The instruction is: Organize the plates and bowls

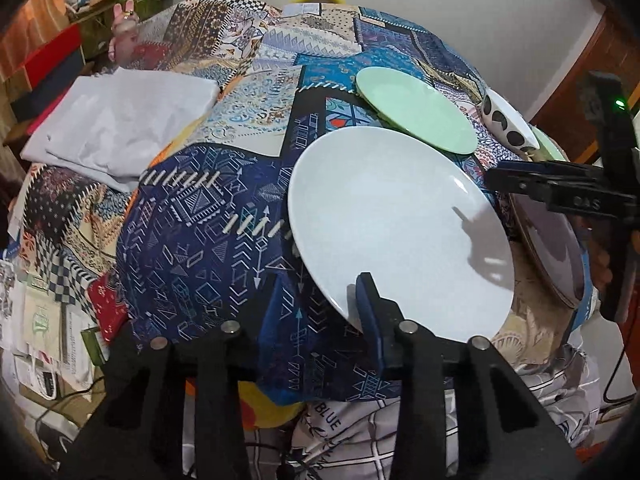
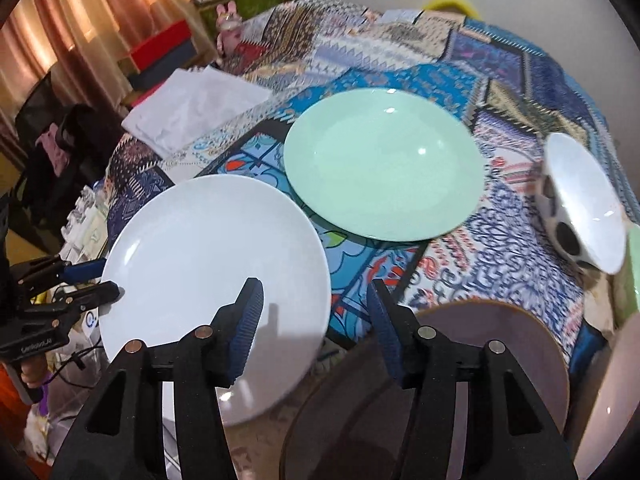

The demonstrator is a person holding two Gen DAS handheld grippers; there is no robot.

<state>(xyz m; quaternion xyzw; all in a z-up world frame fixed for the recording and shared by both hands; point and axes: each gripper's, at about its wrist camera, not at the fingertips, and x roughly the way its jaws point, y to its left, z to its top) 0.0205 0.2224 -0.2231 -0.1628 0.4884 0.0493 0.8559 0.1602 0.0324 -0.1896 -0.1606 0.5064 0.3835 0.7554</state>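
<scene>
**Entry: both grippers at the white plate, near table edge**

Right gripper (image 2: 316,320): jaws partly open, nothing between the pads. It hangs above the strip of patchwork cloth (image 2: 500,240) that separates two plates; its left finger is over the white plate (image 2: 216,264), its right finger at the rim of the dark plate (image 2: 460,360).

Left gripper (image 1: 320,300): jaws drawn to a narrow gap across the white plate's rim, one finger on top of the plate, the other under it, so it grips the rim (the right wrist view shows the same, with the two fingers just apart at the plate's left edge).

White plate: nearest the person, at the table's near edge, partly overhanging it.

Dark plate: brownish-grey, just beside the white plate on the right, also at the near edge; the two do not touch.

Green plate (image 2: 384,164): flat on the cloth, behind the white plate, rims close but apart.

Bowl (image 2: 580,204): white with black dots outside, tipped on its side, to the right of the green plate.

Farther back on the left: a folded white sheet (image 2: 196,108) lying on the cloth.
</scene>
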